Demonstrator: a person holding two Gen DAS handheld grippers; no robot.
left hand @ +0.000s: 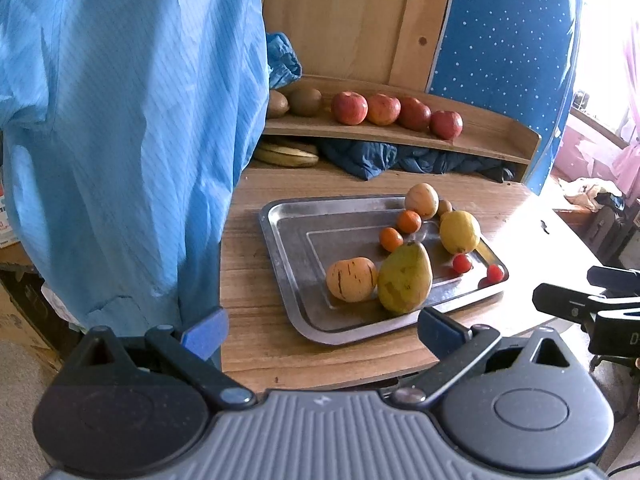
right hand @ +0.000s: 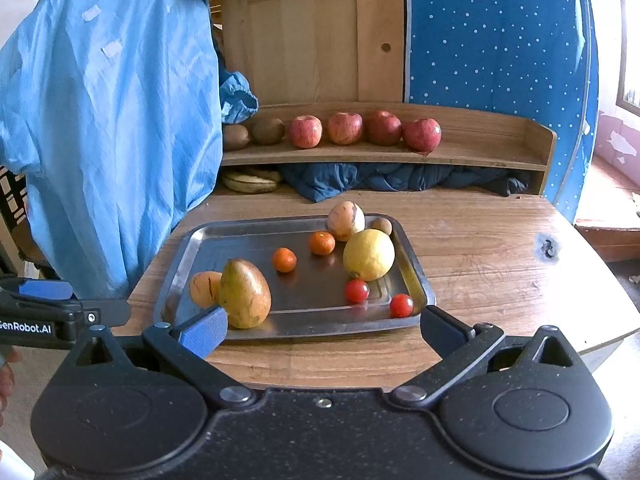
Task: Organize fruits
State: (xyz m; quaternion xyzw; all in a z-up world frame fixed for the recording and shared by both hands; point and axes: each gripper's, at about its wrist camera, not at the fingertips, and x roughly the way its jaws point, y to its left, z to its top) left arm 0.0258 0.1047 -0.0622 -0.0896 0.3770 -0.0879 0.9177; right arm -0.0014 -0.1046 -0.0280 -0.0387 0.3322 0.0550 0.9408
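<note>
On shelf: four apples

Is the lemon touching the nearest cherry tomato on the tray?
Apart. The left wrist view shows bare tray between the lemon and the tomato.

Four apples, two kiwis, two tomatoes.

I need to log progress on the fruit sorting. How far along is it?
Done: four apples and two kiwis sit in a row on the shelf. In hand: nothing; left gripper and right gripper are both open and empty. Left: the mango, lemon and other small fruits on the tray.
</note>
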